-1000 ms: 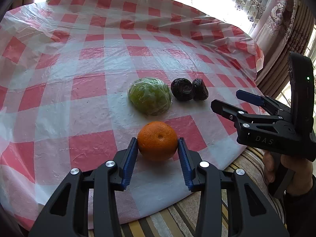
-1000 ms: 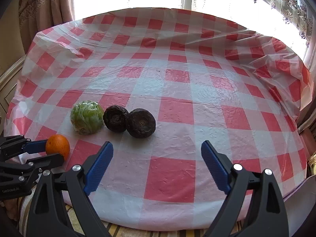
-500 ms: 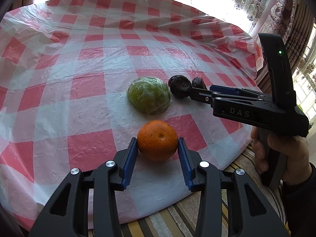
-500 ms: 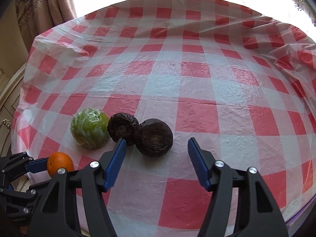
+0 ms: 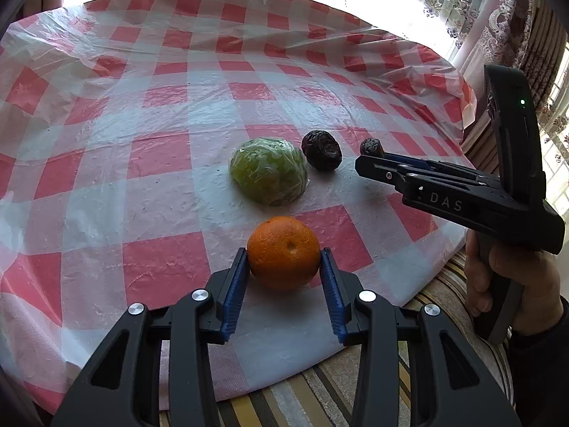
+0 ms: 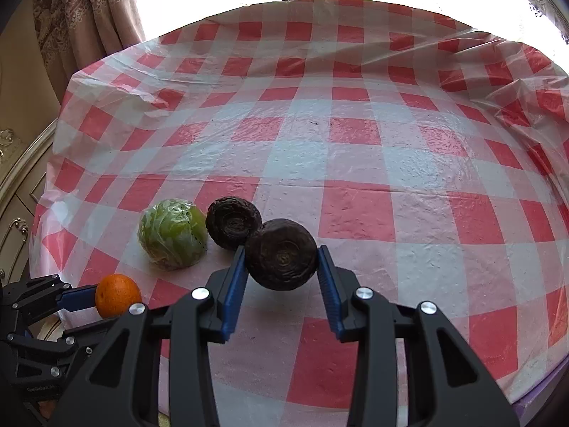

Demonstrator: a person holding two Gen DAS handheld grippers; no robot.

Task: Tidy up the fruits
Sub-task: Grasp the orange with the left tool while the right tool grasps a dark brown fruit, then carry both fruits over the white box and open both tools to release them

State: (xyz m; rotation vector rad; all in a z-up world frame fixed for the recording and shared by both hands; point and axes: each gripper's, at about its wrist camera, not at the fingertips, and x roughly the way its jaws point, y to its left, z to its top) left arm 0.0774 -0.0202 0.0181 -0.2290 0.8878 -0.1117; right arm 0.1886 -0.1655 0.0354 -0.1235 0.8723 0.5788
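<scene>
My left gripper (image 5: 284, 254) is shut on an orange (image 5: 283, 252) that rests on the checked tablecloth near the front edge. Behind the orange lie a green fruit in clear wrap (image 5: 269, 170) and a dark wrinkled fruit (image 5: 322, 154). In the right wrist view, my right gripper (image 6: 281, 251) has its jaws closing on a second dark wrinkled fruit (image 6: 281, 254), and both blue pads touch its sides. That fruit sits against the other dark fruit (image 6: 233, 222), with the green fruit (image 6: 172, 235) to their left. The orange (image 6: 117, 295) shows at lower left in the left gripper's fingers.
The red-and-white plastic tablecloth (image 5: 160, 114) covers a round table with bare room behind the fruits. A striped cushion (image 5: 320, 391) lies below the front edge. A person's hand (image 5: 515, 277) holds the right gripper's handle. Curtains (image 6: 89, 10) and bright windows stand behind.
The right gripper moved forward over the table to the nearer dark fruit and its jaws closed from wide apart onto it. The left gripper and orange stayed put.
</scene>
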